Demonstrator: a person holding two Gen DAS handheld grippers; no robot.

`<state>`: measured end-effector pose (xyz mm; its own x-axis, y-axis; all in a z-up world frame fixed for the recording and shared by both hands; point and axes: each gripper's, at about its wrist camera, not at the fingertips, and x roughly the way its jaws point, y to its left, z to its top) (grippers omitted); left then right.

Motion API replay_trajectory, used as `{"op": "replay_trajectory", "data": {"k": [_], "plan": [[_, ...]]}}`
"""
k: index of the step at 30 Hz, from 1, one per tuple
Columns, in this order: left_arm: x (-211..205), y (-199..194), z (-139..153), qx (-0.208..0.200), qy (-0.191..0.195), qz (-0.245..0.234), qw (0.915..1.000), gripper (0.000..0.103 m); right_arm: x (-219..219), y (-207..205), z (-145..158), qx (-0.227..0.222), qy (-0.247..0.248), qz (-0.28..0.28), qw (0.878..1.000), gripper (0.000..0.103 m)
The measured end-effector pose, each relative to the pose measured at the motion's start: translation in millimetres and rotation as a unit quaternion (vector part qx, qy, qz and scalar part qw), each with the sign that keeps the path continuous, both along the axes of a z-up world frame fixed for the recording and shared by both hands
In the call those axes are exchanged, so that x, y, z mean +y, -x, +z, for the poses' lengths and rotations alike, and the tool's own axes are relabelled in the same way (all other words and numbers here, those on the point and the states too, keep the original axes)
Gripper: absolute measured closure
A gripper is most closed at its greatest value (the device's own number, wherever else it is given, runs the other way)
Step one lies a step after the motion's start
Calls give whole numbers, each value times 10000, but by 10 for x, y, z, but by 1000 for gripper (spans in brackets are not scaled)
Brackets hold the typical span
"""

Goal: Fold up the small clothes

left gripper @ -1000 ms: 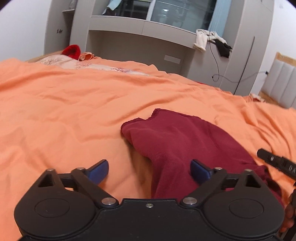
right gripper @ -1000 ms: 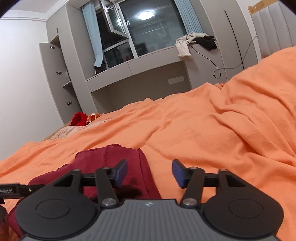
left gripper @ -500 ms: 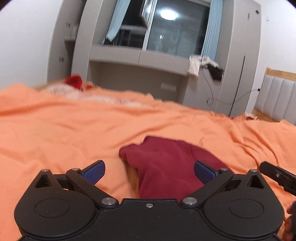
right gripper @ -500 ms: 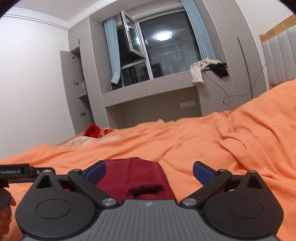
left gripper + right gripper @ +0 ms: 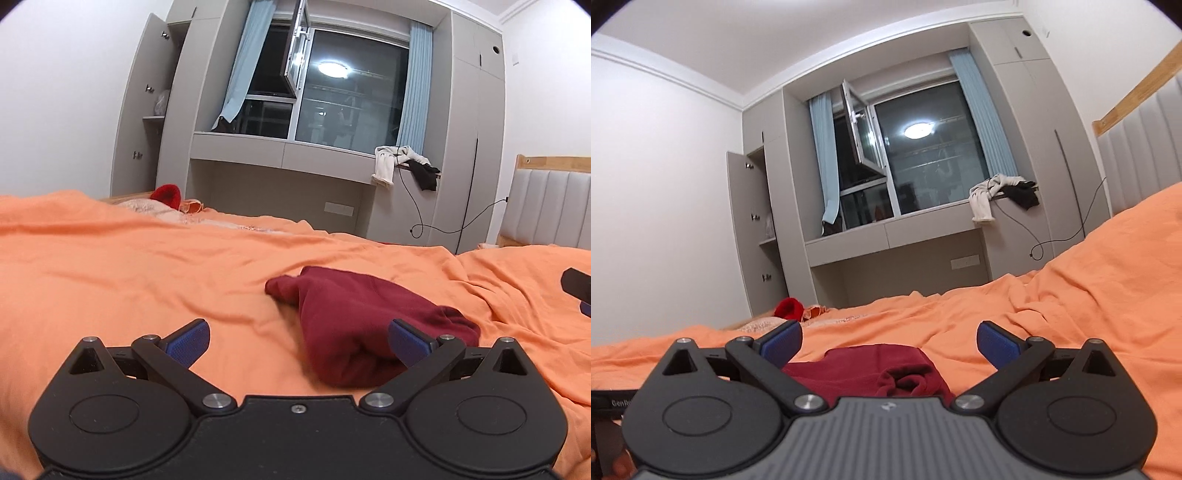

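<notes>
Garment: dark red knit piece lies bunched on the orange bedcover, roughly mid-bed, in front of both tools.
Left tool: jaws spread wide, nothing between the pads; the right blue pad sits in front of the garment's near bulge, and whether it touches I cannot tell.
Right tool: jaws have just been opening and now stand fully apart; the garment shows low between them but is not pinched.
Fold state: fabric looks doubled over on itself, with a rolled, lumpy end near the right tool (seen best in the right wrist view). Judged as a rough fold, released, not yet squared.
Done so far: one garment gathered into a compact bundle, by the look of it.
Left to do: probably flatten or tidy that lumpy end; a red item and pale cloth at the far end of the bed may be further pieces (uncertain).
Edges: near edge of the garment is rounded and thick; far edge ends in a small flap pointing left in the left wrist view.
Open room: broad wrinkled cover to the left of the garment, free of objects; to the right the cover rises in folds toward the headboard.
Obstacles: none close to the garment apart from the two tools themselves.
</notes>
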<state>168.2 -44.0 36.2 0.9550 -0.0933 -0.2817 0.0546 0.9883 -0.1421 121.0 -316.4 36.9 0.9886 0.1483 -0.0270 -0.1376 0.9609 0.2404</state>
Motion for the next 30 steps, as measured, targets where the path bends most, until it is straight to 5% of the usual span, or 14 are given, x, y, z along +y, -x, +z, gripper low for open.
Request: {"op": "replay_trajectory", "data": {"k": [14,30], "plan": [[-97,619,-167,-70,-359,-216,9991,1,25,585,-214,450,73,-388,9982,0],[-143,601,-203,60,-467,-182,9987,1,183,631,-324,620,542,-479,9955,0]]}}
